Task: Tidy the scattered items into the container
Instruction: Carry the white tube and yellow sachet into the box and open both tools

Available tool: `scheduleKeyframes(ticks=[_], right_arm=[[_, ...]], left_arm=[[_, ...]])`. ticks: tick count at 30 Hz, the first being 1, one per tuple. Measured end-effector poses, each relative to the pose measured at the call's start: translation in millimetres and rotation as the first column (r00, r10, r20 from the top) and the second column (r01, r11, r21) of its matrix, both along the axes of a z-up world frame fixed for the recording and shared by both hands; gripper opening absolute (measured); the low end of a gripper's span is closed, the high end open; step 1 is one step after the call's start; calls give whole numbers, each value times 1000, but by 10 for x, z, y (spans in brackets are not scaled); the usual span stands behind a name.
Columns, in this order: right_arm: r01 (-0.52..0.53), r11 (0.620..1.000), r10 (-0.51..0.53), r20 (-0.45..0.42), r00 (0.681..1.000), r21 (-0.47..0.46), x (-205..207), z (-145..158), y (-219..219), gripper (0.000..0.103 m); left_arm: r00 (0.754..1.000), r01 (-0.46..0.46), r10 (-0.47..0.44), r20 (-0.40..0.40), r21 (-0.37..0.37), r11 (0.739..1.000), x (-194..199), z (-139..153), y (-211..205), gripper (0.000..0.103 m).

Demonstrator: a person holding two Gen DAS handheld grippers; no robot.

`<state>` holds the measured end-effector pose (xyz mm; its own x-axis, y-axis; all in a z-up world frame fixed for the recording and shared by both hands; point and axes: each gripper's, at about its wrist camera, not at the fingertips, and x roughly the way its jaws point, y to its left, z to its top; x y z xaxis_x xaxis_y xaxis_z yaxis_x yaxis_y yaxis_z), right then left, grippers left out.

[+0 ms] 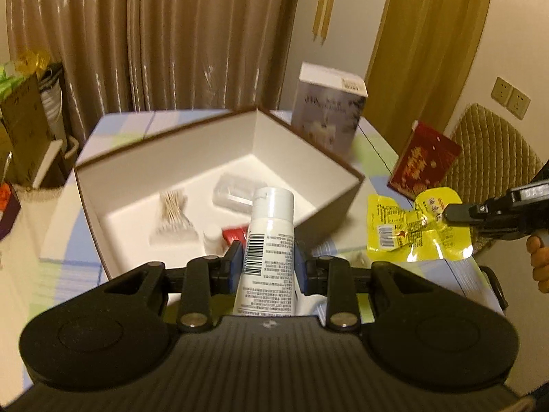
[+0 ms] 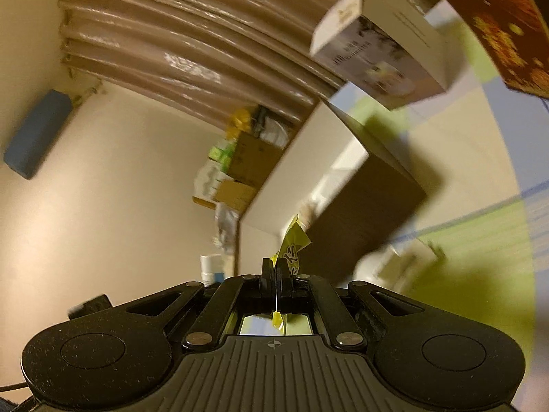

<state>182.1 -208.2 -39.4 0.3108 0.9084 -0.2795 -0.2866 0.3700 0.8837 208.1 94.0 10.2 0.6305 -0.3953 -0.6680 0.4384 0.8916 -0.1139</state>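
My left gripper [image 1: 267, 261] is shut on a white tube [image 1: 269, 237] with a barcode, held just in front of the open brown box [image 1: 343, 189] with a white inside. In the box lie cotton swabs [image 1: 173, 214], a clear plastic case [image 1: 236, 190], a small white bottle [image 1: 211, 237] and a red item [image 1: 233, 234]. My right gripper [image 1: 449, 214] is shut on a yellow snack packet [image 1: 415, 228] and holds it in the air right of the box. In the tilted right wrist view the gripper [image 2: 277, 274] pinches the packet [image 2: 291, 243] edge-on near the box [image 2: 360, 206].
A grey-white carton [image 1: 329, 113] stands behind the box and also shows in the right wrist view [image 2: 381, 44]. A red packet [image 1: 423, 161] leans at the table's right edge. A padded chair [image 1: 490, 158] is beyond. Cardboard boxes [image 1: 24, 123] stand at the left.
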Motion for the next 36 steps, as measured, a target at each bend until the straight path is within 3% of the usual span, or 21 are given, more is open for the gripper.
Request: scheduleKeyframes(ticks=[6,13,23,31,36], right_arm=[[0,1000,-1,64,998,5,328,209,259,3],[-4,1000,5,71,997,-13,698,241,632,3],[-1,997,3,27,1000,-72,1123,20,1169,3],[-19,988,15,-26,1000,-150,1311,-261,1546,3],[-38,981,31,-41,999,-189,1373,-370,1723,3]], left_arm=[[998,-16,15,67,15,1000,301,134,-11,27],[994,-67,64,90,33,997,714,117,38,27],[979,-196,198,-39,53,979,1338,-261,215,27],[930,-299,322,-178,144,943,1706,-777,316,27],[908,-307,352,-226,209,928,1849,-1024,315,27]])
